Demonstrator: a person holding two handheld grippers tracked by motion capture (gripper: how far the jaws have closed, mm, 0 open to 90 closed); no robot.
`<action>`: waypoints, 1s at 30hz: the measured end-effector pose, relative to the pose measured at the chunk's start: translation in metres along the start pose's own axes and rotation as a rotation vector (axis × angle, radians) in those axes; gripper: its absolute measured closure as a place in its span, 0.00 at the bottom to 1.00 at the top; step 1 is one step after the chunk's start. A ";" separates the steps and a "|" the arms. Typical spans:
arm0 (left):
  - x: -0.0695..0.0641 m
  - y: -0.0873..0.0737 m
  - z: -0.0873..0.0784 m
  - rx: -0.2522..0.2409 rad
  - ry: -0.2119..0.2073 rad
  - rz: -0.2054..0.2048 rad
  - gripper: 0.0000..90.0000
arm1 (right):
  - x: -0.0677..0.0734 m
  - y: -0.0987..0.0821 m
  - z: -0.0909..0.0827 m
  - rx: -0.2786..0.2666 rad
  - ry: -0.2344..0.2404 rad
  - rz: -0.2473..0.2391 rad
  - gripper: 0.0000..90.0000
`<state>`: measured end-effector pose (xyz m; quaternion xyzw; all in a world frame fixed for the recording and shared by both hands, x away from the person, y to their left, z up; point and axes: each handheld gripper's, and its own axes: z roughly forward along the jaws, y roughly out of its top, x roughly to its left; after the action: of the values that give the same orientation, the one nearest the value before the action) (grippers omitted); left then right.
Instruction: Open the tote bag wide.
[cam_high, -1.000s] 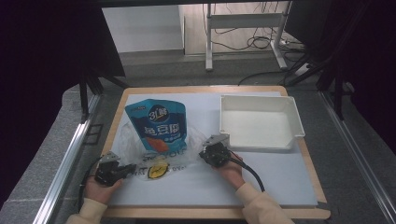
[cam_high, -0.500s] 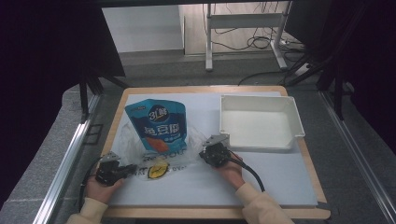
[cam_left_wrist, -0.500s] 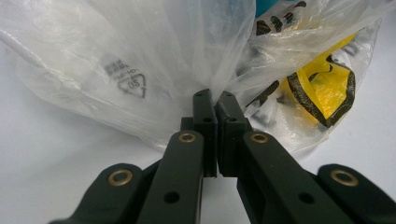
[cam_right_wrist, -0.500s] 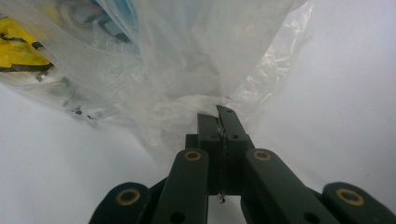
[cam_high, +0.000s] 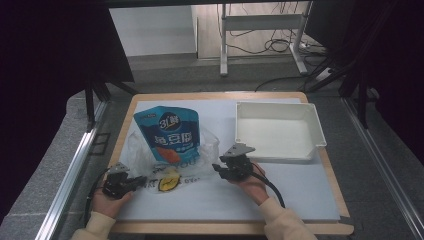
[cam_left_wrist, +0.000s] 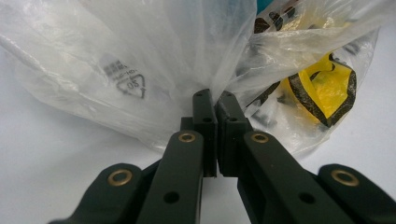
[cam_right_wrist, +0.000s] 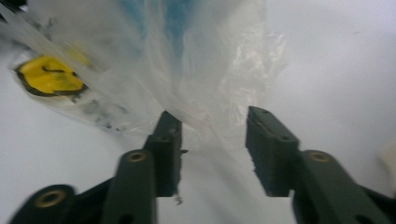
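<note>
Left of the rigid white tray (cam_high: 280, 131), a crinkly clear plastic bag (cam_high: 150, 155) is lying flat, a glossy blue pouch (cam_high: 170, 135) lying on it. My left gripper (cam_left_wrist: 213, 100) is pinching its thin film; my right gripper (cam_right_wrist: 212, 126), jaws just opening, is standing half apart around a loose fold.

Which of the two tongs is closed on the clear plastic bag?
The left tongs: their jaws pinch the edge of the clear plastic bag. The right tongs have just been opening, with bag film between the jaws.
</note>
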<state>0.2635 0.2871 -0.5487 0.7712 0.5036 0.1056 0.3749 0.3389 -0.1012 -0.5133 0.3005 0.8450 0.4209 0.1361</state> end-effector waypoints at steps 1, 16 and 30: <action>0.000 0.000 0.000 0.000 -0.002 0.001 0.98 | 0.000 0.000 -0.006 -0.010 -0.004 0.001 0.57; -0.002 0.000 0.001 -0.003 0.000 0.001 0.98 | -0.022 0.044 -0.088 -0.236 -0.085 0.039 0.53; -0.002 0.000 0.001 -0.001 0.001 0.011 0.98 | -0.022 0.127 -0.031 -0.151 -0.031 -0.011 0.52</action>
<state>0.2630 0.2850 -0.5489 0.7737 0.4994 0.1081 0.3745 0.3910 -0.0756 -0.3943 0.2911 0.8103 0.4781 0.1737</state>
